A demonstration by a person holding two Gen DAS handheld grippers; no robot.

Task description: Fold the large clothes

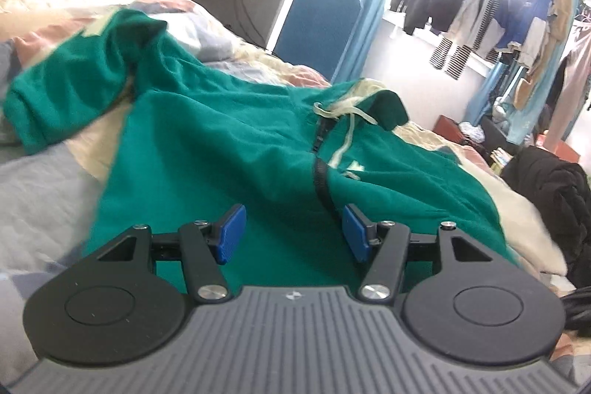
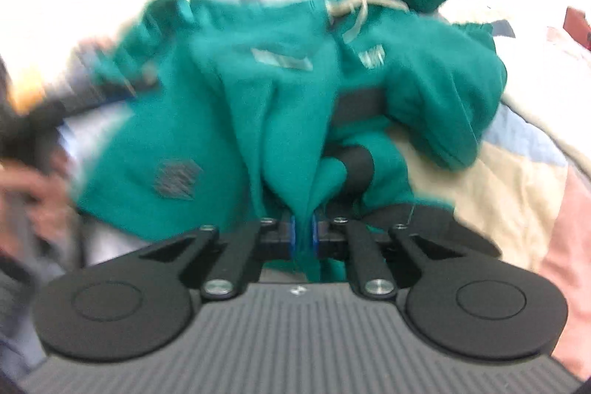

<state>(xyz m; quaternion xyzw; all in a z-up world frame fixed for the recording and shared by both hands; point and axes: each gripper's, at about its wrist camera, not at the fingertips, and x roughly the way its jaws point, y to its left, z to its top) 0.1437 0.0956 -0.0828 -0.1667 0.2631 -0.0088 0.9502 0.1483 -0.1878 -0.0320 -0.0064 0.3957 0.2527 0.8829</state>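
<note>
The green hoodie (image 1: 229, 135) lies spread across the bed (image 1: 44, 180), front up, with its cream drawstrings (image 1: 351, 124) and dark zipper (image 1: 320, 172) showing, one sleeve (image 1: 74, 91) flung out to the far side and the hood (image 1: 384, 102) bunched at the top. We judge that we are at the first fold: one edge of the garment is gathered and lifted, and the body is not yet laid over itself.

Our right tongs (image 2: 303, 233) are clenched on a pinch of green fabric; the blue pads (image 2: 291, 235) sit nearly together with a ridge of cloth rising between them, and the hoodie puckers into folds that run up from that grip. The right wrist view is blurred, so we cannot tell exactly which edge we have, though it looks like a part near the zipper or hem.

Our left tongs (image 1: 293, 233) stand partly open above the lower body of the hoodie, the blue pads (image 1: 231, 233) apart with bare green cloth visible between them. They hold nothing, and we cannot tell whether they touch the cloth.

The next move, as we read it, calls for the left tongs to settle on a matching edge and close, so both grips can carry the cloth across evenly. A one-sided pull would likely drag the hoodie askew over the quilt (image 2: 517, 180).
</note>
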